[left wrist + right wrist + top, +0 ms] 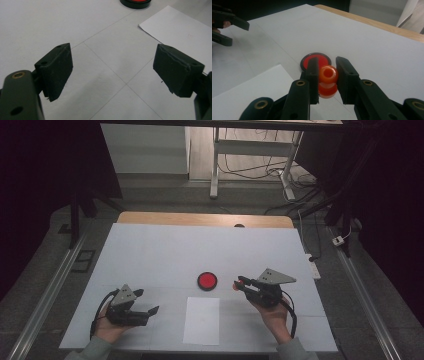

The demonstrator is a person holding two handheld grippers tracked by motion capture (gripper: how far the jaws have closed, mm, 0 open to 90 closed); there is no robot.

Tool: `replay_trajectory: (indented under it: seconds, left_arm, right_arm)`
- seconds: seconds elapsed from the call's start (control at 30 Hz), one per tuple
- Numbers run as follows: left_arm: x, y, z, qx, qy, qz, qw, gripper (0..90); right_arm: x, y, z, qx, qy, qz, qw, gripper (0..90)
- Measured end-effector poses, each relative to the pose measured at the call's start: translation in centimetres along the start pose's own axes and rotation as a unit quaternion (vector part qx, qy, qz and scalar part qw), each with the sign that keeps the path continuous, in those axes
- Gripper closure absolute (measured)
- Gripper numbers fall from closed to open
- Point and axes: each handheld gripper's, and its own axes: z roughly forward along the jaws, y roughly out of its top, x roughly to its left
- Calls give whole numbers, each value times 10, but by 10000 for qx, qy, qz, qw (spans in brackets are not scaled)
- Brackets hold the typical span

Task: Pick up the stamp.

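My right gripper [327, 75] is shut on a small orange spool-shaped piece [327, 83] with a hole through its top, held just above the white table cover. In the high view that right gripper [239, 282] points left, and its orange piece [235, 286] shows at the jaw tips, a short way right of the red disc with a black rim [206, 281]. The red disc [315, 60] lies just beyond the jaws. My left gripper [150, 311] rests at the front left, open, with bare table between its pads [56, 71].
A white sheet of paper [201, 320] lies on the table cover near the front, between the two hands; its corner [175, 27] lies ahead of the left jaws. The wooden table edge [205, 219] runs along the back. Desk legs and cables stand on the floor beyond.
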Motion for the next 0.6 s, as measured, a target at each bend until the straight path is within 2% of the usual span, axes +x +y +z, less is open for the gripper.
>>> replay_trajectory:
  seconds: [0.6]
  left_arm:
    - [0,-1,-1,-75,-6,-42,10000,165]
  right_arm:
    - [29,6,16,74,477,-187,9987,720]
